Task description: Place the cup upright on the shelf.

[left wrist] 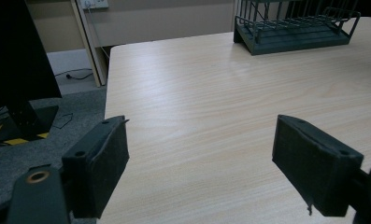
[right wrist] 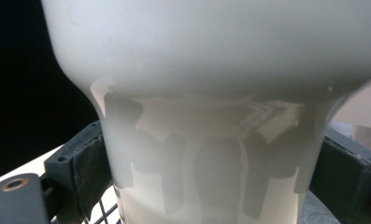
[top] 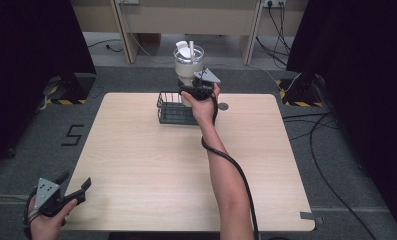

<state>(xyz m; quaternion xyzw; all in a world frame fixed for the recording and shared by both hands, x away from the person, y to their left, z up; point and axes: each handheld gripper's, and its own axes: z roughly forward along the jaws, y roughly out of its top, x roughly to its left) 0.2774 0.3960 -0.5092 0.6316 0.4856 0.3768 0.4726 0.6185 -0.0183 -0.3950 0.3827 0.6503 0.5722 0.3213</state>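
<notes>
One sign can be read: a large dark figure "5" [top: 72, 135], blocky and angular, marked on the grey carpet floor [top: 31, 150] to the left of the desk [top: 186, 165] in the high view. Farther back, yellow-and-black hazard stripes [top: 61, 101] run along the foot of a dark stand at the left, and another such strip [top: 293, 103] lies at the right; they carry no letters.

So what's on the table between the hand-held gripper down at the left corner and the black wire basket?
Nothing: in the high view, only bare wooden table lies between the left hand-held gripper and the wire basket. The left gripper view shows the same.
</notes>
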